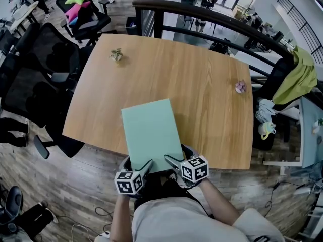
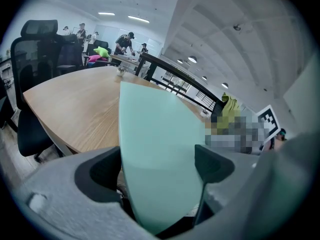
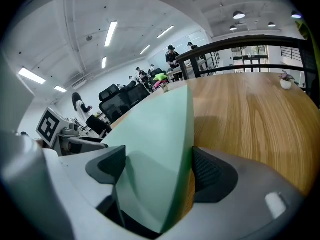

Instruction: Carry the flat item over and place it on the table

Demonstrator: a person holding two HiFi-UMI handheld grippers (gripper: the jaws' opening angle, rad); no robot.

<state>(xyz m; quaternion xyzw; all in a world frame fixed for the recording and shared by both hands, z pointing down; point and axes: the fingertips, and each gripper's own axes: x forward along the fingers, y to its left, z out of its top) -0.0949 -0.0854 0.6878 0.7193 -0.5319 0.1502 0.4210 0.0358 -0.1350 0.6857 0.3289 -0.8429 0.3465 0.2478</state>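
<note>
Claws both on the near short edge of the mint flat panel (image 1: 150, 132). Left claw (image 1: 143, 168) is clamped at its left corner, right claw (image 1: 175, 164) at its right, neither nearer. Panel's long axis runs straight away from them, out over the wooden surface (image 1: 212, 89), with the near end overhanging the front edge. Can't tell if the far end touches. Likely next: push forward, lower flat. Small plant (image 1: 116, 54) and pink pot (image 1: 240, 86) sit well beyond.

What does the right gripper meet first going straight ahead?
Shut on the green board, the right gripper points low across the tabletop. The way looks free to its far edge, though clearance is unclear.
</note>
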